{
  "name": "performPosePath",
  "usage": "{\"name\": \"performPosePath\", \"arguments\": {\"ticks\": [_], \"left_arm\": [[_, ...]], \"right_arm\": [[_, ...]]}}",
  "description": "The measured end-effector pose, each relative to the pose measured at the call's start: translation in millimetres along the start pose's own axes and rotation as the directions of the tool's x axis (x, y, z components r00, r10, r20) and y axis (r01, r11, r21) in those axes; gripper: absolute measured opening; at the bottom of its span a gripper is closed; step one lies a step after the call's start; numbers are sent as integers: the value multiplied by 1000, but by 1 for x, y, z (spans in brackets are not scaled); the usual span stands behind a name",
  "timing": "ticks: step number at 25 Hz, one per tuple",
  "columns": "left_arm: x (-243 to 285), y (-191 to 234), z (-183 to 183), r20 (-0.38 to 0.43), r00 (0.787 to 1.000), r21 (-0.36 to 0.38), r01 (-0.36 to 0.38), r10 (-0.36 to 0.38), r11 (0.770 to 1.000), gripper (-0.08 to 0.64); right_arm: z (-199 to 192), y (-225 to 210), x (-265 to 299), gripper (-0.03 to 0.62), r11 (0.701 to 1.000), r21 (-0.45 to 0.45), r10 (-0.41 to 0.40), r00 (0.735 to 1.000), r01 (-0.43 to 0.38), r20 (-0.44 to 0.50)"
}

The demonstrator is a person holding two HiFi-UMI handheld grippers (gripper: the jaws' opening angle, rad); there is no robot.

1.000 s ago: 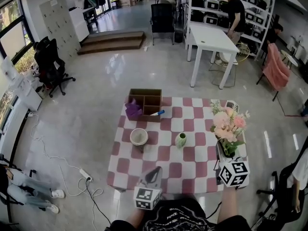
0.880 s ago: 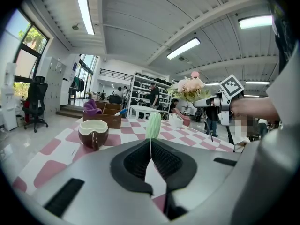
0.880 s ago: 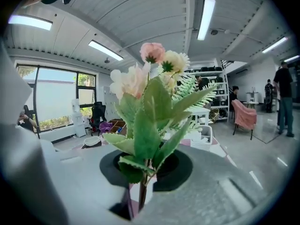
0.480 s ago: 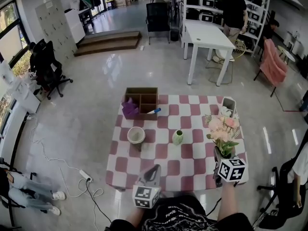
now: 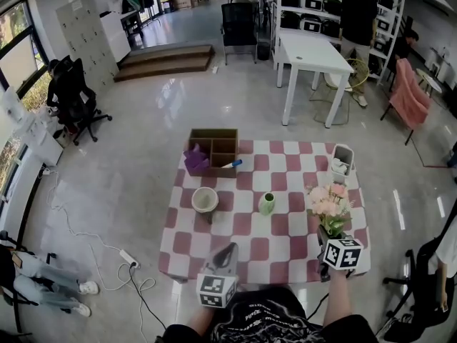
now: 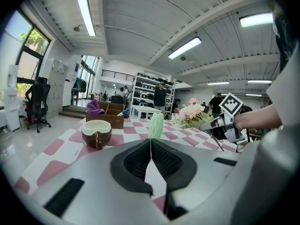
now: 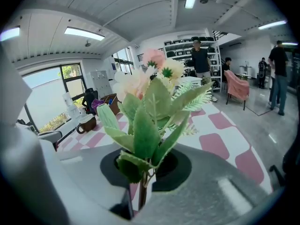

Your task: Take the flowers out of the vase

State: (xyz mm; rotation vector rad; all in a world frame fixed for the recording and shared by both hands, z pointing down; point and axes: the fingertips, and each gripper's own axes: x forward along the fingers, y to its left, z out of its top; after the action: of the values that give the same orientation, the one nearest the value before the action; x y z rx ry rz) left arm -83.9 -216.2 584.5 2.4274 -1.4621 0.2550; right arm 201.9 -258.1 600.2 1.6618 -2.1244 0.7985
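Flowers (image 5: pixel 326 204) clamped by stem in R gripper (image 7: pixel 140 193); L gripper (image 6: pixel 150 146) closed, empty.

Pink-cream flowers (image 5: pixel 327 204) (leafy green stems) tilted, out of small green vase (image 5: pixel 267 204) standing upright apart.

We are in a large open office that also serves as a work room. We see a shiny grey floor (image 5: pixel 136 163), black office chairs (image 5: pixel 71 95) on wheels, a white desk (image 5: pixel 314 52), tall shelves (image 5: pixel 314 6) full of boxes, grey lockers (image 5: pixel 86 34), big windows (image 5: pixel 14 41) and long tube lights (image 6: pixel 87 15) on the ceiling.
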Motion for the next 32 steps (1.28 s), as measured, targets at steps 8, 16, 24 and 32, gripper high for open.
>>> {"name": "performPosePath", "arguments": {"ticks": [8,16,24,32], "left_arm": [[8,0,4,-2,1000,-2,2,-2,1000,12],[11,6,6,1,1000,-7,-17,17,1000,11],[12,6,0,-16,1000,-20,-23,22,1000,12],[13,4,1,-18,1000,-20,-17,17,1000,11]], "right_arm": [[-19,-11,18,40,1000,17,-13,999,14,-51],[-36,-16,31,41,1000,6,-27,994,28,-106],[-46,-19,34,46,999,-13,-48,988,46,-149],[-50,-20,34,106,998,-15,-65,984,63,-164]]}}
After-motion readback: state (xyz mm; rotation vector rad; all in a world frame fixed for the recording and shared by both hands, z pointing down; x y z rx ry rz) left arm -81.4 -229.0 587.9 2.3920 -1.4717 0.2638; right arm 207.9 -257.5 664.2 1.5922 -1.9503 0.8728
